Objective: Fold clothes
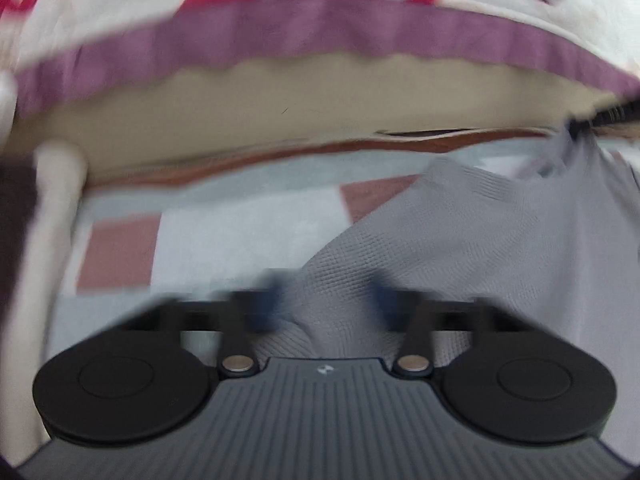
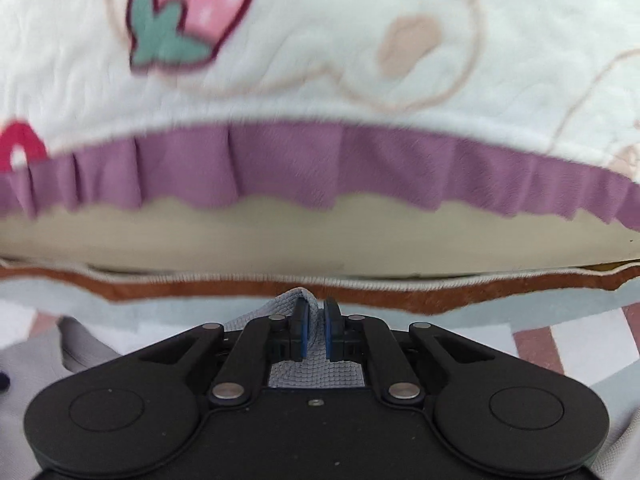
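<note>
A grey waffle-knit garment (image 1: 480, 240) lies on a checked rug and stretches to the right. My left gripper (image 1: 324, 300) is open, its blurred blue-padded fingers (image 1: 264, 304) standing on either side of a raised fold of the grey cloth. My right gripper (image 2: 316, 332) is shut on an edge of the same grey garment (image 2: 316, 372), which bunches between its blue pads and drapes back under the gripper body. More grey cloth (image 2: 36, 364) hangs at the lower left of the right wrist view.
A white blanket with strawberry prints (image 2: 320, 60) and a purple ruffle (image 2: 280, 168) hangs over a beige bed side (image 2: 320, 240) just ahead. A rug with pink and white squares (image 1: 160, 248) and a brown border (image 2: 160, 288) covers the floor. A white post (image 1: 48, 240) stands left.
</note>
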Demonstrator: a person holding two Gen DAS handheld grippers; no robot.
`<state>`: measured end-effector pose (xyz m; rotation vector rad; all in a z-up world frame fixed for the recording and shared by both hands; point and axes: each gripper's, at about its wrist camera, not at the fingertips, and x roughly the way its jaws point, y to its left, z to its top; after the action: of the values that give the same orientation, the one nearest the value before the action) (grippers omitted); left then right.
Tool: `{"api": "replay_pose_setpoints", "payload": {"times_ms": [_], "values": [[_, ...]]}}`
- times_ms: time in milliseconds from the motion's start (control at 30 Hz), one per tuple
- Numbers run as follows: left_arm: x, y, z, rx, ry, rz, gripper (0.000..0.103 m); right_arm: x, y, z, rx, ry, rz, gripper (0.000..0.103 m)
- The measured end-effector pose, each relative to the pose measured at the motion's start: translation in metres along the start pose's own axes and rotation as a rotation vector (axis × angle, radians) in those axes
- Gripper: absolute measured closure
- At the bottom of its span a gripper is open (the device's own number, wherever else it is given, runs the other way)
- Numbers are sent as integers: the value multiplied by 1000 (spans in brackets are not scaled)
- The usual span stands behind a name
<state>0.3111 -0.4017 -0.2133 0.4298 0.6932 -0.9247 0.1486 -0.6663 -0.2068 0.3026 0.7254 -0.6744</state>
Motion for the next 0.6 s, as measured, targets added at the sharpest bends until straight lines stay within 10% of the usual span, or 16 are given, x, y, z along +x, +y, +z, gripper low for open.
{"api": "replay_pose_setpoints", "payload": {"times_ms": [200, 333, 400, 467, 600], "values": [[-5, -20, 13, 136, -91, 152, 99, -21, 1, 4, -51, -103, 23, 94], [7, -29, 20, 231, -76, 254, 89, -4, 12, 3, -138, 7, 9, 76], [0, -24, 14, 195, -63, 269, 88, -7, 14, 0, -143, 18, 36, 68], [-24, -13, 6, 89, -88, 245, 62, -18, 9, -6, -116, 7, 94, 44], [-84, 8, -30, -94, -104, 189, 54, -34, 6, -19, -91, 18, 171, 42]]}}
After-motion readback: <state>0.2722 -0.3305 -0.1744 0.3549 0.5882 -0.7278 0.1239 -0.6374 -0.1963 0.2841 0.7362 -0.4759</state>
